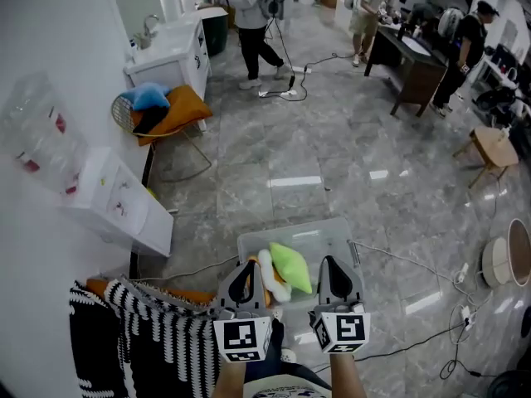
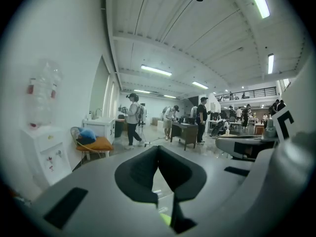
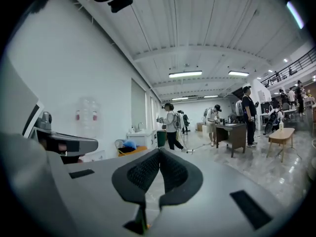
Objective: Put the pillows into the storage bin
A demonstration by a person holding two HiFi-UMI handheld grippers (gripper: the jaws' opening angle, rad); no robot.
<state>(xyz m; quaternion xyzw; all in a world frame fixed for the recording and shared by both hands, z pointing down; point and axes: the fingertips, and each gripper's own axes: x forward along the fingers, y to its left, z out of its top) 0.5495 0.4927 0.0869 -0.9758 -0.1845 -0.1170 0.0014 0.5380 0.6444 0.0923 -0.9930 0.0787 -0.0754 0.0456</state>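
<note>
Broadly, the marble floor [image 1: 274, 156] gives plenty of room, and the clear storage bin [image 1: 299, 226] stands on it right in front of the person. At the lower left lies a black-and-white striped textile [image 1: 141, 338], with something orange showing under it (I cannot tell whether either is a pillow meant for the bin). Inside the bin rest a green pillow [image 1: 290, 268] and a white pillow [image 1: 270, 274], the green one heaped high near the front wall.

The left gripper [image 1: 246, 265] and right gripper [image 1: 328, 261] hang side by side over the bin's near edge. Each has its jaws pressed together on nothing, pointing out across the room.

The job looks close to done. If the striped piece belongs in the bin, spread one claw fully before going down to it. Pinch a corner rather than the bulk, carry it over the rim, and let go low so the green pillow is not tipped out.
</note>
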